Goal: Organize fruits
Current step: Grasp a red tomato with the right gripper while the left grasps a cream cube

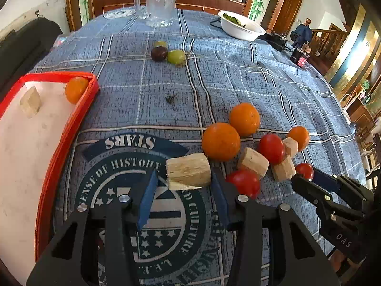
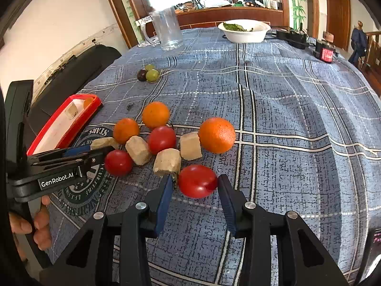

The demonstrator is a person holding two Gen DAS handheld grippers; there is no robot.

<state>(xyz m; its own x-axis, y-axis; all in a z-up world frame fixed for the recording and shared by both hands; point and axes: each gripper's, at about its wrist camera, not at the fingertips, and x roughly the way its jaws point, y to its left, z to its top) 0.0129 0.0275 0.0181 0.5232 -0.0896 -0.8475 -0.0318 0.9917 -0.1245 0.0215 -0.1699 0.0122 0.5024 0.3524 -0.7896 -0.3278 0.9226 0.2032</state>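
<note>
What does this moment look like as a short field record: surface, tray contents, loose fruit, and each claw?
surface: blue plaid tablecloth
tray: red-rimmed white tray holding one small orange and one pale cut chunk
loose fruit: oranges, red tomatoes, pale chunks in one cluster; grapes farther back
left claw: around pale fibrous chunk; contact unclear
right claw: around red tomato; far pad touching, near side unclear
</note>
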